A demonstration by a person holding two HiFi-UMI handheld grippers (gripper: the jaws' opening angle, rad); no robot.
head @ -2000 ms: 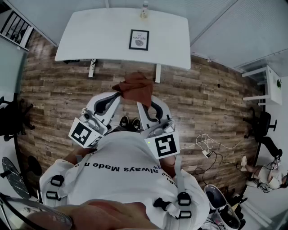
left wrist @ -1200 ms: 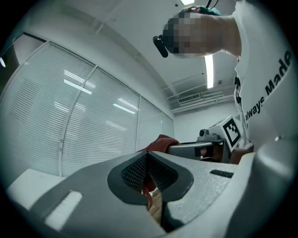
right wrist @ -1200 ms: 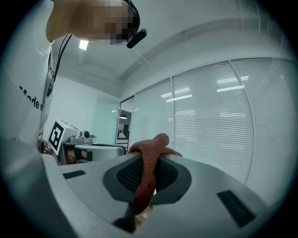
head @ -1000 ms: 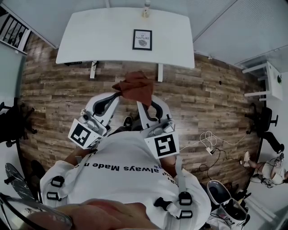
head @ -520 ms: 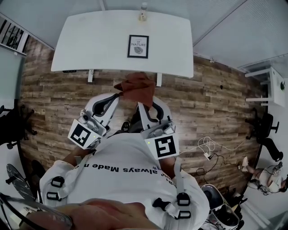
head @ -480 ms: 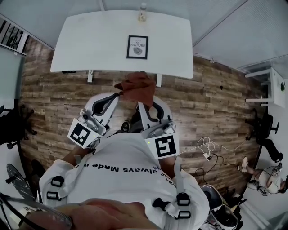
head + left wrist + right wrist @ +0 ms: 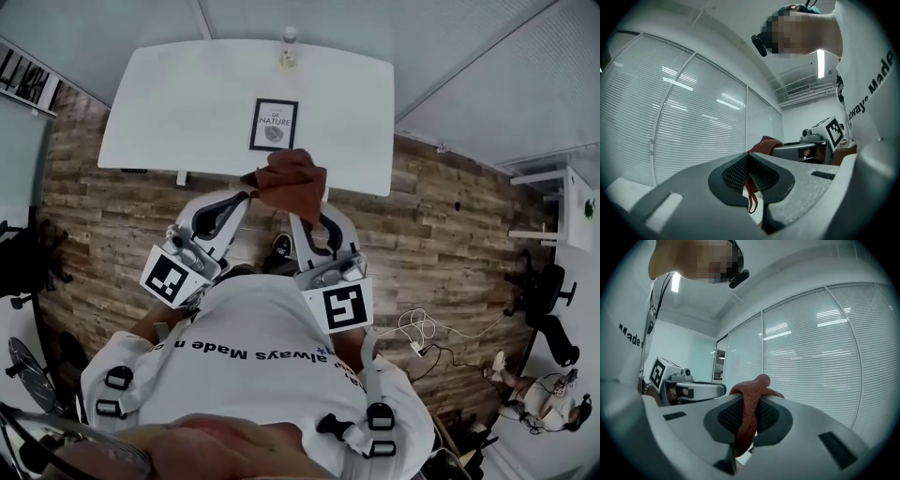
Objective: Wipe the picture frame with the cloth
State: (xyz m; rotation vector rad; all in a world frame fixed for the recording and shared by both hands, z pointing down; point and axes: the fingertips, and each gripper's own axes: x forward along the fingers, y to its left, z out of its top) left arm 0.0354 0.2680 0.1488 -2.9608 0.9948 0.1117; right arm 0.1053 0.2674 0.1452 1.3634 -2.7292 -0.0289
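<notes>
A black picture frame with a white print lies flat on the white table, near its middle. A rust-brown cloth hangs bunched between my two grippers, overlapping the table's near edge in the head view. My left gripper is shut on the cloth's left corner, and a strand of cloth hangs from its closed jaws. My right gripper is shut on the cloth's lower part, with a fold of cloth pinched between its pads. Both grippers are held close to my body, short of the frame.
A small bottle stands at the table's far edge behind the frame. The floor is wood plank, with cables at the right. A white cabinet and a dark chair stand far right. Window blinds fill both gripper views.
The table and frame have come nearer and lower in the head view. The cloth now overlaps the table's near edge. Both grippers keep hold of the cloth.
</notes>
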